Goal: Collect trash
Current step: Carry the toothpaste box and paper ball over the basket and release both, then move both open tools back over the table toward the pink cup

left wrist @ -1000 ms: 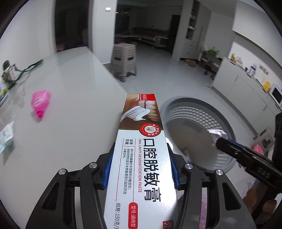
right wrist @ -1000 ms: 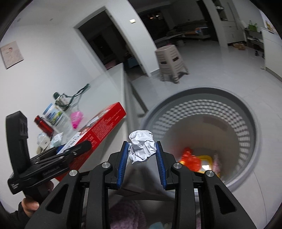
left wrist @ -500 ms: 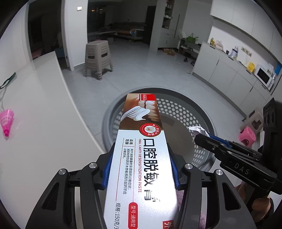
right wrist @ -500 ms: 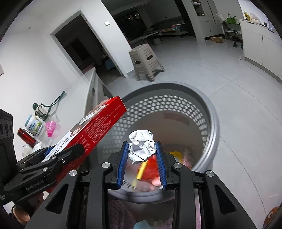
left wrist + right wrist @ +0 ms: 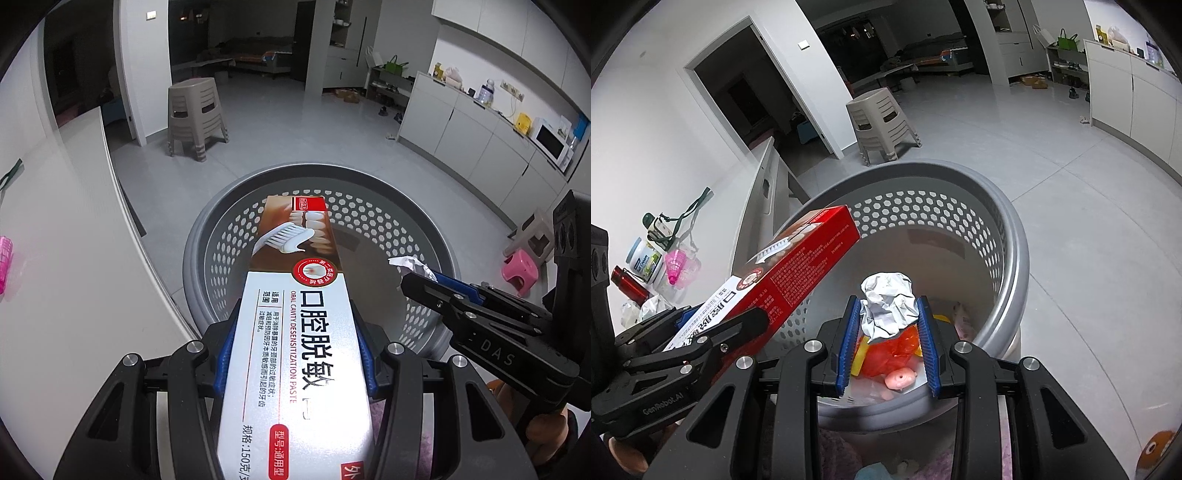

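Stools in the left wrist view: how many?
2. A beige stool stands on the floor near the doorway, beyond the gray basket. A small pink stool sits at the right edge, behind the right gripper. Others may be hidden.
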